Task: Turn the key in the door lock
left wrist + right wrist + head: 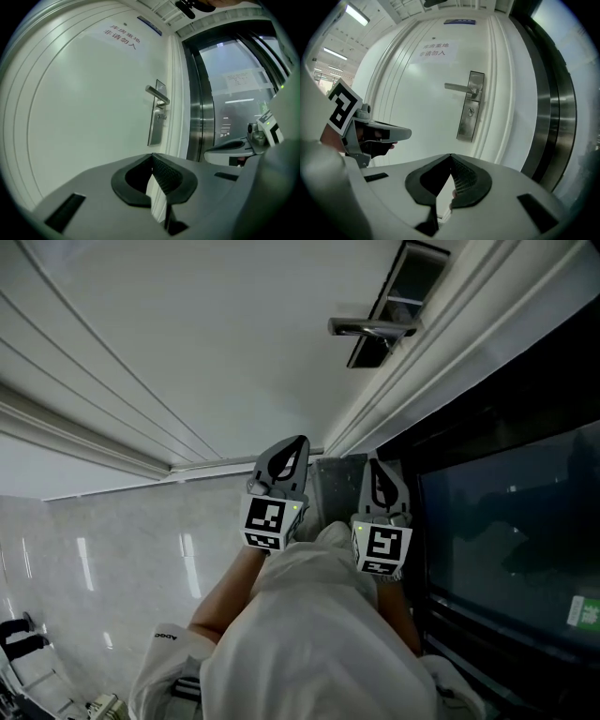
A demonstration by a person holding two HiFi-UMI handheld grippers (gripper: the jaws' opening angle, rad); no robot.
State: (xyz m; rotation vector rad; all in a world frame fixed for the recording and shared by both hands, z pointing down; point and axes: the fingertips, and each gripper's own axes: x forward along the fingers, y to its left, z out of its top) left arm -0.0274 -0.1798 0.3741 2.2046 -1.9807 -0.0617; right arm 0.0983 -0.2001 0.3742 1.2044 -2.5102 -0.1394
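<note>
White walls and a white door (408, 103) are seen ahead of both claws. The left claw (152, 157) is shut at its tips and nothing is held in it. The right claw (450, 156), held just beside it, is shut too and is empty. The lock (470, 111) is set in a metal plate (465, 129) under the handle (457, 87). It is ahead of the right claw, above its tips and well apart from them. Whether a key is in it cannot be told.
</note>
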